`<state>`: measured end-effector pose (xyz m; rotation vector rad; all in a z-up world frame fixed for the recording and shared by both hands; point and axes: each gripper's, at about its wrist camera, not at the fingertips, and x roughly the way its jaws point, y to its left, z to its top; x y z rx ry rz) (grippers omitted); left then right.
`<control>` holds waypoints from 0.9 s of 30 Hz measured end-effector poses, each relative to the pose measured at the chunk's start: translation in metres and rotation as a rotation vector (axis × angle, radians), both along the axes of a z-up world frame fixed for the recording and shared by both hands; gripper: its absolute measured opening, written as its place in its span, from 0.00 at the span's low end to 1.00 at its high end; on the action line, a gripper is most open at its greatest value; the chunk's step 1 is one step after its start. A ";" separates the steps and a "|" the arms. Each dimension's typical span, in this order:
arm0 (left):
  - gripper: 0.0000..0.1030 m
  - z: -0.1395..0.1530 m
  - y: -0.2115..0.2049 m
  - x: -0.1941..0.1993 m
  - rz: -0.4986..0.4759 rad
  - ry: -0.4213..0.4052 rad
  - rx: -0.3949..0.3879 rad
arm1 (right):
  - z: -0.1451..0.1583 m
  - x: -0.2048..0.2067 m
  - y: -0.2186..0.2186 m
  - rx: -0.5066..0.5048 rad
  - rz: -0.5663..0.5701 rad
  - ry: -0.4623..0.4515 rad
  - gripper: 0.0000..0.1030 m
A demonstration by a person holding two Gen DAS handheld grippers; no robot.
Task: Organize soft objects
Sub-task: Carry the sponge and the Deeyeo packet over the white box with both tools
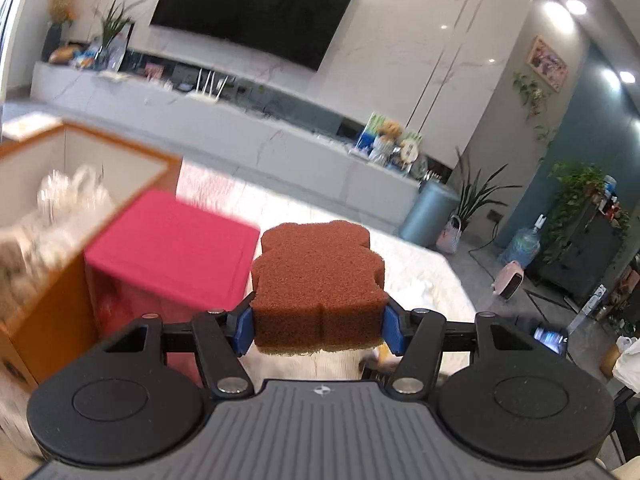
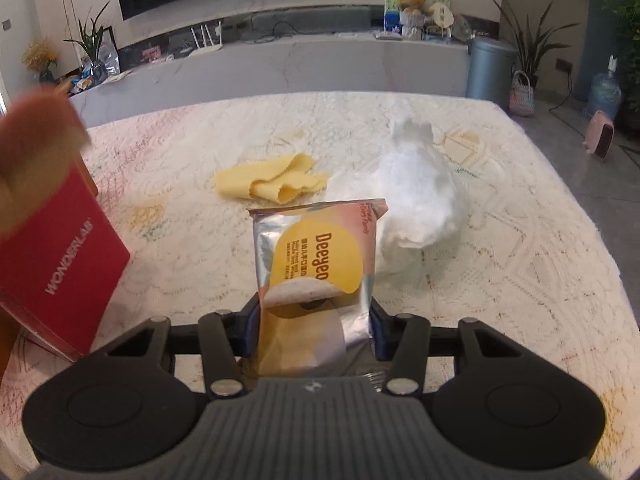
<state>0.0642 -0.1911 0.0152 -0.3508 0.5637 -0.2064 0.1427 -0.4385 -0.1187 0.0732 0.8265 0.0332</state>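
Observation:
A brown bear-shaped sponge (image 1: 318, 280) hangs in the air with my left gripper (image 1: 319, 328) shut on it, its blue pads pressing both sides. Just to its left are a red box (image 1: 172, 248) and an open orange box (image 1: 80, 152) with crumpled clear bags inside. In the right wrist view my right gripper (image 2: 315, 324) is shut on a "Deeyeo" wet-wipes pack (image 2: 316, 256), which stands tilted up between the pads. The sponge (image 2: 36, 128) shows as a blur at the far left, above the red box (image 2: 64, 272).
A crumpled yellow cloth (image 2: 272, 184) and a white fluffy wad (image 2: 420, 200) lie on the lace-covered table (image 2: 520, 280) beyond the pack. A long TV cabinet (image 2: 280, 64) runs behind the table; a grey bin (image 2: 490, 68) and plants stand at the right.

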 end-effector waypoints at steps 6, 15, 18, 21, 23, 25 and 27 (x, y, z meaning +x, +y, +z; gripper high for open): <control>0.67 0.028 0.030 -0.006 -0.107 -0.091 0.025 | 0.004 -0.009 0.013 0.016 0.011 0.037 0.49; 0.67 0.058 0.095 -0.032 -0.119 -0.167 0.130 | 0.040 -0.062 0.046 0.092 -0.026 0.008 0.49; 0.67 0.066 0.114 -0.048 -0.110 -0.216 0.160 | 0.047 -0.085 0.061 0.071 -0.045 0.007 0.49; 0.67 0.070 0.124 -0.051 -0.095 -0.232 0.169 | 0.048 -0.105 0.075 0.039 -0.047 0.014 0.49; 0.67 0.072 0.132 -0.049 -0.070 -0.231 0.155 | 0.049 -0.115 0.081 0.054 -0.058 0.017 0.49; 0.67 0.073 0.140 -0.051 -0.016 -0.273 0.146 | 0.056 -0.121 0.084 0.097 -0.062 0.005 0.49; 0.67 0.074 0.146 -0.056 0.045 -0.324 0.185 | 0.069 -0.124 0.093 0.132 -0.016 -0.015 0.49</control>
